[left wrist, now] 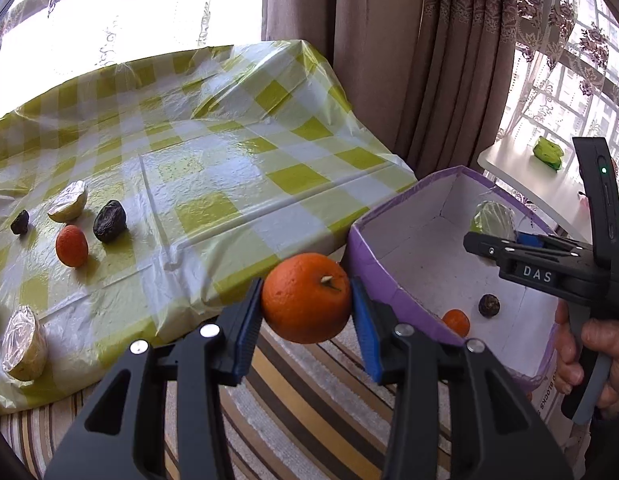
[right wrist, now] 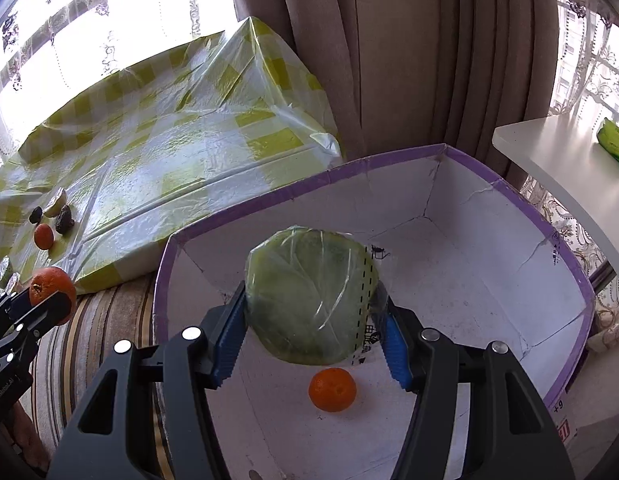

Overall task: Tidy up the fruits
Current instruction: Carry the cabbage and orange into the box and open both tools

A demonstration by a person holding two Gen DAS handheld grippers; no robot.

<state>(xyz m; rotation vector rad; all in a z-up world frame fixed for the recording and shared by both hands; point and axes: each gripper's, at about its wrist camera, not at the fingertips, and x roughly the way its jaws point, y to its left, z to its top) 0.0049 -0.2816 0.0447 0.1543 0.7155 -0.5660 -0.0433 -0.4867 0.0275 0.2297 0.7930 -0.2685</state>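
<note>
**Inspector:** Blue ribbed pads (left wrist: 249, 320) on the left gripper (left wrist: 307, 314) are clamped on an orange (left wrist: 306, 298), held in the air just beside the near wall of the purple-edged box (left wrist: 373, 216), not yet over it. The right gripper (right wrist: 309, 326) grips a film-wrapped green fruit half (right wrist: 311, 294) between its fingers, held above the box floor.

**Assistant:** What is in the box, and what remains outside?

**Inspector:** A small orange fruit (right wrist: 332, 390) and a dark wrinkled fruit (left wrist: 489, 305) lie in it. On the bench (left wrist: 229, 152), under a checked plastic cover: a small red-orange fruit (left wrist: 71, 246), two dark fruits (left wrist: 109, 221), two wrapped halves (left wrist: 23, 343).

**Assistant:** Risks?

**Inspector:** In my judgement, three. The film looks slippery, so the half could slide from the pads. If dropped from this height it may strike the small orange fruit below. The left load must clear the box wall, and both grippers converging there could collide.
</note>
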